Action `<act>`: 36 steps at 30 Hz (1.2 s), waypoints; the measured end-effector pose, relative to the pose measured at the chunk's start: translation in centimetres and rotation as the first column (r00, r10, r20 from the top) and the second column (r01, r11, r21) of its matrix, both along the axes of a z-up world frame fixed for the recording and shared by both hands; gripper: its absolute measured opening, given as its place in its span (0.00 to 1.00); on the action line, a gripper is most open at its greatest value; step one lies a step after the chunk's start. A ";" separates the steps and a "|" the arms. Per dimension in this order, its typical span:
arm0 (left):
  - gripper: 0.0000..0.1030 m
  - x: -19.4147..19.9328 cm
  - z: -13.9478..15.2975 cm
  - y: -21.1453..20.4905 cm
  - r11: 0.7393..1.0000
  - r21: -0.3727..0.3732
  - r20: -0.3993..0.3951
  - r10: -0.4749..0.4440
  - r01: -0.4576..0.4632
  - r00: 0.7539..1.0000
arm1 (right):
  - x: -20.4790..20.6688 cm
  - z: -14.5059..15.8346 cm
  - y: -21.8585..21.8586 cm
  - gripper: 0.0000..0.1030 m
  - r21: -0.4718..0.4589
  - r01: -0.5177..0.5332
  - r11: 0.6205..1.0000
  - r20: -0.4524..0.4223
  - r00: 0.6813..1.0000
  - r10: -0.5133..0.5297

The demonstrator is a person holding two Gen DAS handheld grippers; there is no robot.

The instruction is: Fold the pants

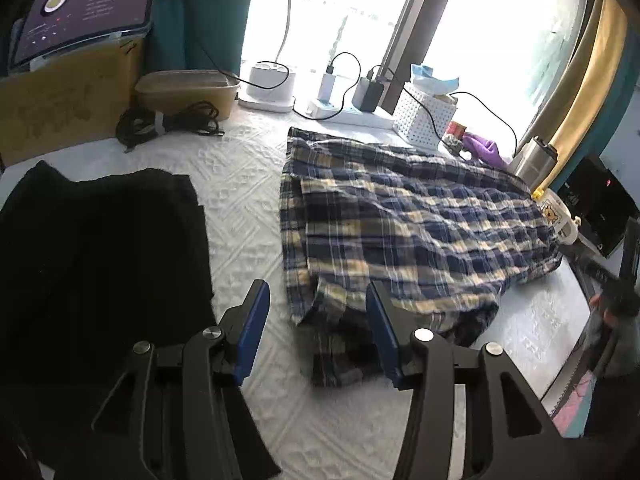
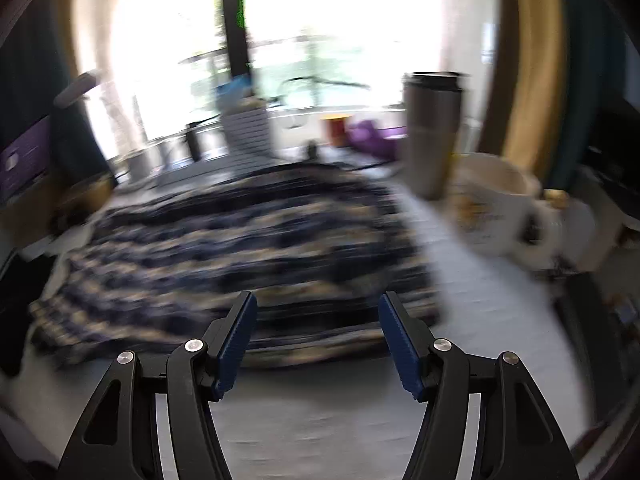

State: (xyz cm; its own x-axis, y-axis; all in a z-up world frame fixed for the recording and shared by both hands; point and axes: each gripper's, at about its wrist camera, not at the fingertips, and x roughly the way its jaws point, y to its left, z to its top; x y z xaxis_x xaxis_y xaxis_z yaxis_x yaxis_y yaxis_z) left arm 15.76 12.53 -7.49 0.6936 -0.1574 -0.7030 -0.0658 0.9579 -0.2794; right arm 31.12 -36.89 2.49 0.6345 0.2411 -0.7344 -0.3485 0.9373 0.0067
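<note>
A folded black cloth (image 1: pixel 100 264) lies at the left edge of the white quilted tabletop (image 1: pixel 240 208); a bare strip separates it from the blue-and-cream plaid pants (image 1: pixel 400 220) spread centre-right. Both the left gripper (image 1: pixel 316 300) and right gripper (image 2: pixel 318 312) gape, holding nothing, near the pants' front hem.

left tongs (image 1: pixel 316 312) apart | right tongs (image 2: pixel 318 326) apart (blurred, seemingly empty)
</note>
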 end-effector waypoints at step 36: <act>0.03 -2.5 0.4 -1.6 0.990 -0.072 0.024 -0.123 0.124 0.992 | -10.6 -4.1 18.2 0.03 -0.052 -0.585 0.809 -0.067 0.810 0.582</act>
State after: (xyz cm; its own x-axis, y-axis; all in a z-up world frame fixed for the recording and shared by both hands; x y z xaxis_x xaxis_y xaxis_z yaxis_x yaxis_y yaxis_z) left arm 13.21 10.96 -7.08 0.6792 -0.2935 -0.6727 0.0582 0.9352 -0.3493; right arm 20.52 -18.68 -1.61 0.3555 0.5043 -0.7870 -0.8309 0.5560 -0.0190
